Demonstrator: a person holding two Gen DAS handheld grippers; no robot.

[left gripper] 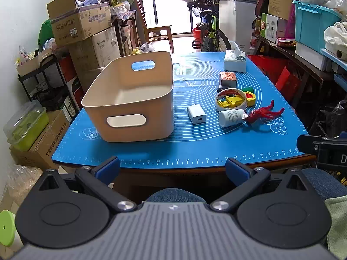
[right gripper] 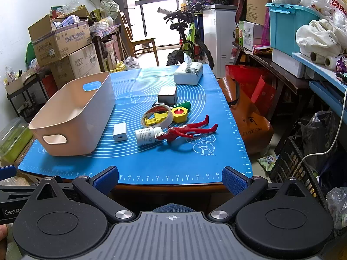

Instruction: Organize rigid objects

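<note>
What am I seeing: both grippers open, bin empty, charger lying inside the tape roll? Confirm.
Wrong on the charger: the right wrist view shows it on the mat between bin and bottle. The tape roll rings a yellow toy.

One bin [left gripper: 130, 99], one tissue box [left gripper: 235, 61], seven small items.

Beige bin [left gripper: 130, 99] left of white charger [left gripper: 196, 114]

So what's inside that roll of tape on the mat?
Inside the tape roll lies a yellow plastic toy piece. Its near end is hidden behind the roll's wall.
</note>
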